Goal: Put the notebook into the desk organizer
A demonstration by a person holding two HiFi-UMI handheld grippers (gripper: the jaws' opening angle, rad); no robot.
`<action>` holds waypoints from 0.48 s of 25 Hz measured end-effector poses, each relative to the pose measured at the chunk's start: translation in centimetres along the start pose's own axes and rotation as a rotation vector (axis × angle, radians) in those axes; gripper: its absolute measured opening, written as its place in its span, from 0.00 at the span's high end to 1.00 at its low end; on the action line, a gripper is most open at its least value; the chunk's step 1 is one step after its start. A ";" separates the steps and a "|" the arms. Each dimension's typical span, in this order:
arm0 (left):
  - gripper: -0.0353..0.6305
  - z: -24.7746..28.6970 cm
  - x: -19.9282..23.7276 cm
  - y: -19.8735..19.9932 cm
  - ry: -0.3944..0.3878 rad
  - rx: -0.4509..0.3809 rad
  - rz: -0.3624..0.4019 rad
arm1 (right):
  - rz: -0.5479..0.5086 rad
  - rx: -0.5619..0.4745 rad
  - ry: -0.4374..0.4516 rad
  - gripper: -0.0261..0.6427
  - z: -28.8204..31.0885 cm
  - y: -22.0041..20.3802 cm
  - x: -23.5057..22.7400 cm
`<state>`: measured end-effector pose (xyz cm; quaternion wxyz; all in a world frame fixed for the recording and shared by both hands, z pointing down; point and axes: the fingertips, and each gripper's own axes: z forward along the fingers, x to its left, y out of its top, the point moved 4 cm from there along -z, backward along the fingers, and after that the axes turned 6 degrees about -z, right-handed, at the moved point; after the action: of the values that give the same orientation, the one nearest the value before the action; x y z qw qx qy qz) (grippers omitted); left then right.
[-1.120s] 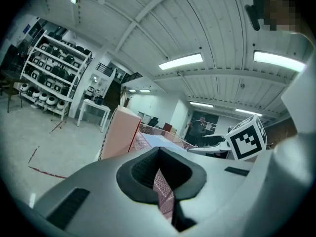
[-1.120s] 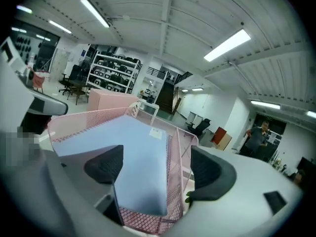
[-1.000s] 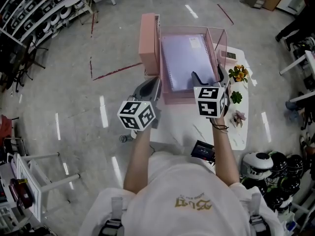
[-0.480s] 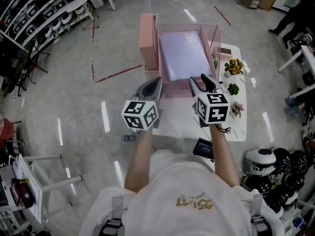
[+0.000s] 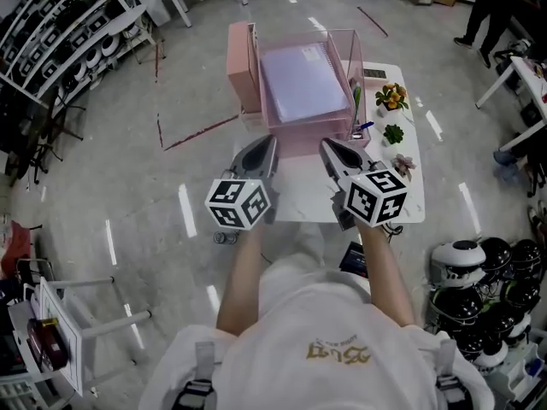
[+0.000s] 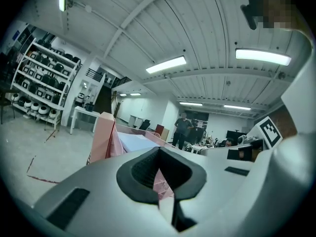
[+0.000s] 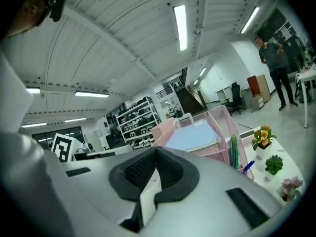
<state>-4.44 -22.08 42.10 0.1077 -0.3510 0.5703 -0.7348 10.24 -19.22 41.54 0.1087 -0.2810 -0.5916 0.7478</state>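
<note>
Head view: notebook [image 5: 295, 84] lies in the desk organizer [image 5: 242, 58]; nearer, left gripper [image 5: 270, 143] is closed empty, right gripper [image 5: 326, 144] has just been closing on nothing.

Person wearing white short-sleeve tee [image 5: 325, 310], gold print [image 5: 339, 353] showing on chest. Grey harness straps [image 5: 198, 374] w/ buckles running over both shoulders. Thin dark band [image 5: 389, 229] sitting round right wrist. Hand-held rig: left gripper [image 5: 266, 143] showing smooth grey moulded shell tapering to a point, carrying white cube [image 5: 239, 203] w/ black square markers. The right gripper [image 5: 329, 145] wearing same grey shell, plus its own marker cube [image 5: 377, 196]. In both gripper views: dark rectangular slots [image 6: 63, 206] showing in the shells, black ribbed pads [image 6: 143, 169] lining jaw insides.
</note>
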 end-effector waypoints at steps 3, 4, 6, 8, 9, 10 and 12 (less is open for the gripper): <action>0.92 -0.1 -0.8 -0.6 -0.001 0.015 0.008 | -0.018 -0.020 -0.040 0.94 -1.4 -0.4 -0.6; 0.92 -0.1 -1.0 -0.9 0.001 0.022 0.011 | -0.029 -0.018 -0.056 0.94 -1.7 -0.6 -0.8; 0.92 -0.2 -1.1 -1.3 0.004 0.033 0.016 | -0.049 -0.018 -0.084 0.94 -2.1 -0.9 -0.9; 0.92 -0.3 -1.2 -1.4 0.006 0.034 0.021 | -0.062 -0.026 -0.107 0.94 -2.3 -1.0 -0.9; 0.92 -0.3 -1.2 -1.5 0.006 0.033 0.024 | -0.069 -0.031 -0.116 0.94 -2.3 -1.0 -0.9; 0.92 -0.2 -1.2 -1.5 0.005 0.031 0.026 | -0.075 -0.032 -0.126 0.94 -2.3 -1.1 -1.0; 0.92 -0.2 -1.0 -1.5 0.006 0.028 0.025 | -0.084 -0.027 -0.143 0.94 -2.2 -1.2 -1.3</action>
<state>-3.48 -20.90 43.04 0.1202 -0.3397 0.5646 -0.7425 12.26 -17.69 42.74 0.0940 -0.2033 -0.6191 0.7527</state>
